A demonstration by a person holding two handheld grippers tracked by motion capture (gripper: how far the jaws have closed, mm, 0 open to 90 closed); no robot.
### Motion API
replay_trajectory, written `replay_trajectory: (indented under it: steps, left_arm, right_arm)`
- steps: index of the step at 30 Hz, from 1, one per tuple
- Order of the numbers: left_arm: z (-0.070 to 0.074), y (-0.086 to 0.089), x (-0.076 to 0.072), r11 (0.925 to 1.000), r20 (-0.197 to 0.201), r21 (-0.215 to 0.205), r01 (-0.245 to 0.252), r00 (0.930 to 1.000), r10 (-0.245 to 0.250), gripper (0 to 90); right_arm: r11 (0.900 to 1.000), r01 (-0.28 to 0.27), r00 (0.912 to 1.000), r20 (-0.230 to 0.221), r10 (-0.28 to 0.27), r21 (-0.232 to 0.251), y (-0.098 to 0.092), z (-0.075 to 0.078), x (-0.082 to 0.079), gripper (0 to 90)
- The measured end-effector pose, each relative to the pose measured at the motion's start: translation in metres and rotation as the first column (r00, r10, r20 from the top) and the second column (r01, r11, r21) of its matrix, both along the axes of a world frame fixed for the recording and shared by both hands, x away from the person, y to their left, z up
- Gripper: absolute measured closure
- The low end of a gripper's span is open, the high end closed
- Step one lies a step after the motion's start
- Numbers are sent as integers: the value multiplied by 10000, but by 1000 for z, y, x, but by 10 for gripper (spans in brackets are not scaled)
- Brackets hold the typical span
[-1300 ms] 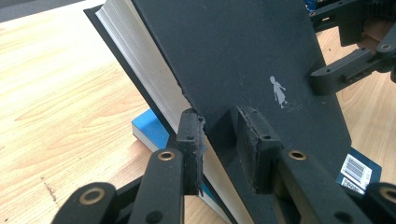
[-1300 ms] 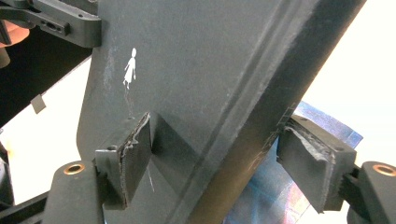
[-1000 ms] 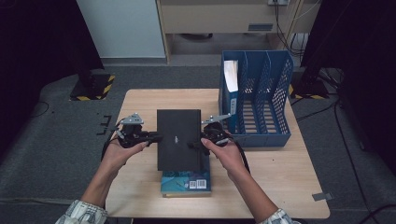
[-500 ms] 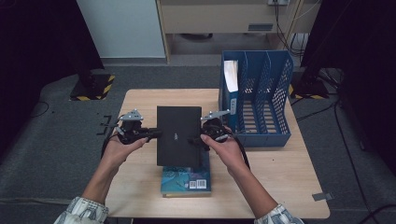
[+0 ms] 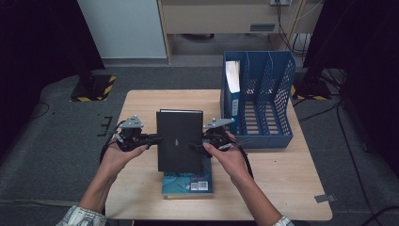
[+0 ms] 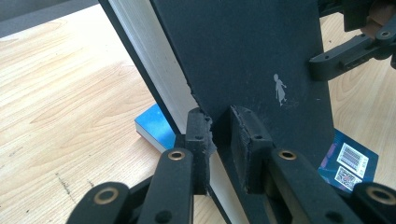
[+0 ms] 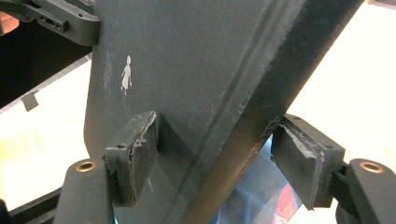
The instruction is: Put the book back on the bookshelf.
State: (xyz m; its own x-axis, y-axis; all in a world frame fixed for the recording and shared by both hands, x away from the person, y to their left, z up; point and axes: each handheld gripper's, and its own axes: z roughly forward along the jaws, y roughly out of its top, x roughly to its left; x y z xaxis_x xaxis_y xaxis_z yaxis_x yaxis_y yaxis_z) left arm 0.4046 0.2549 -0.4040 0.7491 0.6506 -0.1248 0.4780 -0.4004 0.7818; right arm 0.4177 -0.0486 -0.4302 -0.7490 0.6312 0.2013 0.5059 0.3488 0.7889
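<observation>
Centrally, a black book (image 5: 179,140) is being pinched by both grippers' fingers (image 6: 245,140) above a barcoded blue book (image 5: 188,183); a blue file rack (image 5: 263,101) is standing alongside.

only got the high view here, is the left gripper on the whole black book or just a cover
observer: Just a cover. The left gripper has its fingers shut on one cover of the black book, with the white pages outside them.
operator: and the right one
observer: The right gripper straddles the spine edge. Its fingers have just been closing: one pad is on the cover, the other looks barely off.
operator: whats that mark on the cover
observer: A small white figure of a person.
</observation>
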Motion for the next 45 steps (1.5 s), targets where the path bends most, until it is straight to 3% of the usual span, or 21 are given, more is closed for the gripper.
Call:
replay_trajectory:
  steps: [9,19,24,29,34,41,45]
  left_arm:
    - [2,0,11,9999,51,-119,-88,9999,89,779]
    - [8,-4,46,9992,442,-126,-388,9982,393,803]
    - [12,-8,55,9983,679,211,-547,9963,532,802]
    - [13,-9,49,9981,808,302,-541,9954,515,801]
    - [11,-6,33,9978,948,263,-615,9938,588,799]
    - [2,0,6,9982,1052,-16,-594,9927,592,787]
    - [0,0,-3,9987,1072,-75,-507,9929,512,777]
  right_arm:
    - [10000,30,9999,-115,-31,-23,2,2,13,319]
    - [9978,581,9971,507,-564,-333,8,17,48,329]
    - [9960,762,9952,655,-730,-473,10,21,60,332]
    - [9953,792,9931,915,-739,-562,11,22,55,333]
    - [9942,654,9896,1333,-536,-855,13,25,43,339]
    - [9981,297,9792,2021,-181,-547,8,25,16,356]
    - [9988,-54,9785,2059,152,-484,4,27,7,338]
